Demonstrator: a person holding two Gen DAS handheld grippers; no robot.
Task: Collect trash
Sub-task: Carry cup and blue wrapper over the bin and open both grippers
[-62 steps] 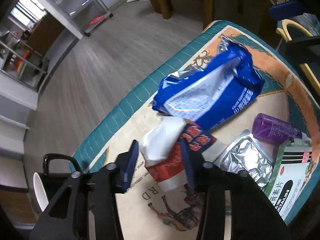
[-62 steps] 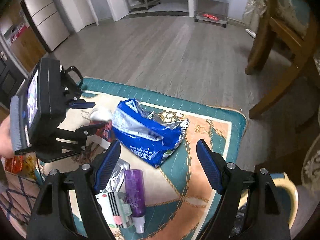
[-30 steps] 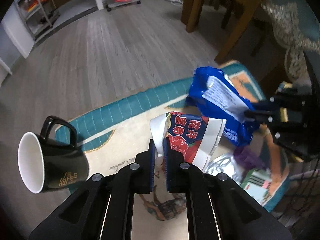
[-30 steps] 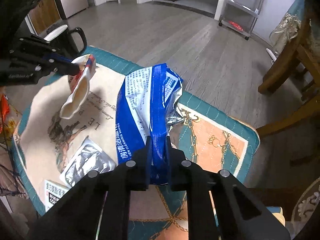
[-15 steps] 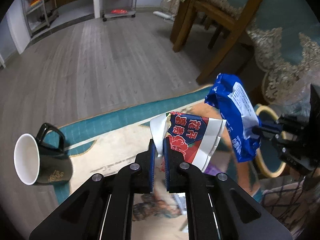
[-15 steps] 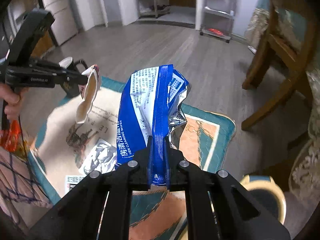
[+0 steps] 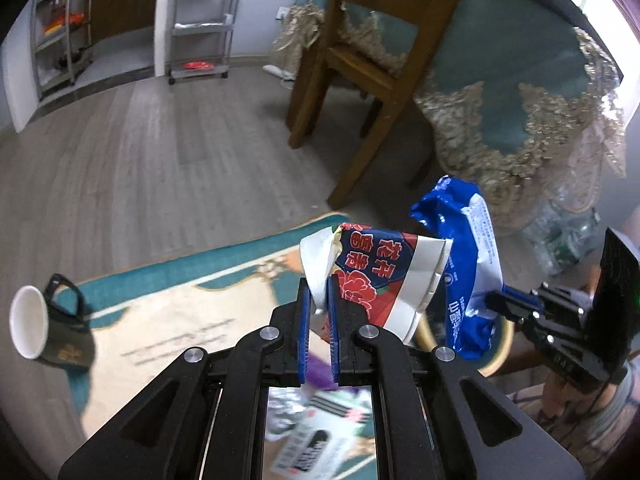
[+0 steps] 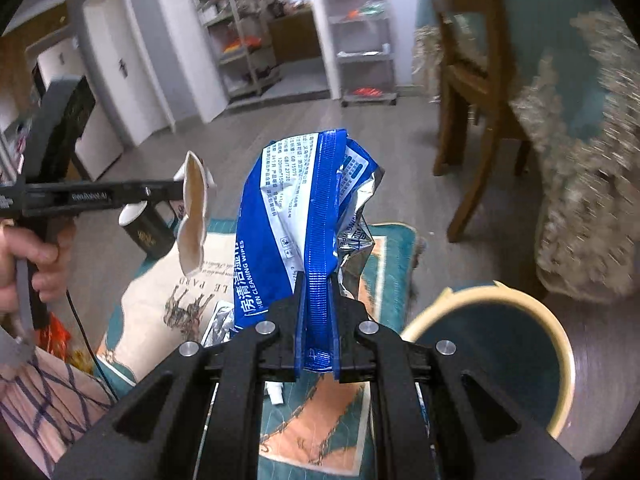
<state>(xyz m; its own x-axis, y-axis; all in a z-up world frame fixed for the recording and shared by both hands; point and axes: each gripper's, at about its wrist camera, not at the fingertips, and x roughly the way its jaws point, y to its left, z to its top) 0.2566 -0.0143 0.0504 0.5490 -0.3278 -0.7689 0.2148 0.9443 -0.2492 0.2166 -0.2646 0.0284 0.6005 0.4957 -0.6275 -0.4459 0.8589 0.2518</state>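
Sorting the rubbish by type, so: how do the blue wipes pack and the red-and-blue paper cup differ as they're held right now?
The wipes pack is a crinkled blue foil pouch with a silver inside; the paper cup is squashed flat card, white with red flowers on dark blue. The pack is the larger of the two. The right gripper pinches the pack along its ribbed seam; the left gripper pinches the cup by its white rim. Both are empty-looking, lifted off the mat.

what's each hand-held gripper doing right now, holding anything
Left hand-held gripper: shut on the crushed paper cup, lifted off the mat.
Right hand-held gripper: shut on the blue wipes packet, near the bin.
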